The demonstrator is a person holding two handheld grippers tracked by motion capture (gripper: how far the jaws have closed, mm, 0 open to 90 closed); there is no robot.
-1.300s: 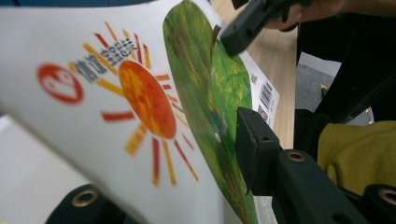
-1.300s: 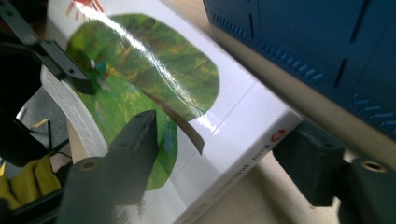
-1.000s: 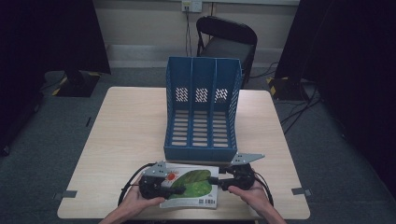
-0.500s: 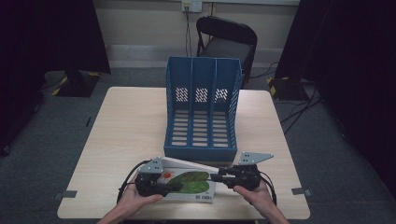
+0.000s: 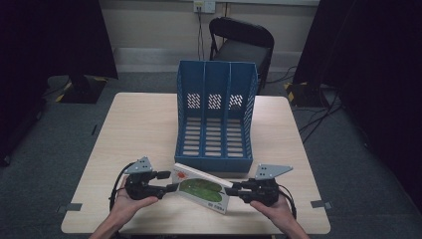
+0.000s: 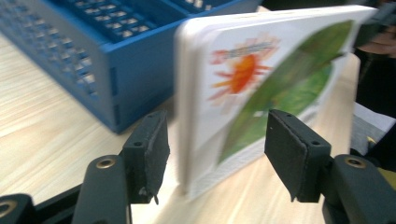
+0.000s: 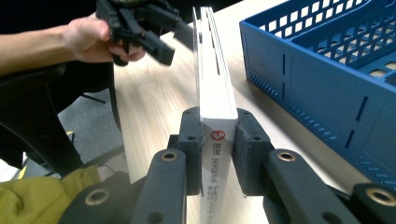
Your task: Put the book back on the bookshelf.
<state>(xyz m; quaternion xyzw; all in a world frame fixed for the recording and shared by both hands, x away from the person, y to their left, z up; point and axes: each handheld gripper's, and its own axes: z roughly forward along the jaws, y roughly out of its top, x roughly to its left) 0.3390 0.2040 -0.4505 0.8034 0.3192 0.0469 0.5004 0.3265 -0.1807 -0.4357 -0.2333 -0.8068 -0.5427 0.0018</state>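
My right gripper (image 7: 217,154) clamps the stiff, light white picture book (image 5: 201,188) by its spine; my left gripper (image 6: 217,154), just opening, straddles it untouched.

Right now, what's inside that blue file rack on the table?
The blue file rack has three compartments; their slotted floors show bare, nothing stored. The book is outside, in front, clamped by the right gripper. The near wall hides each compartment's front strip.
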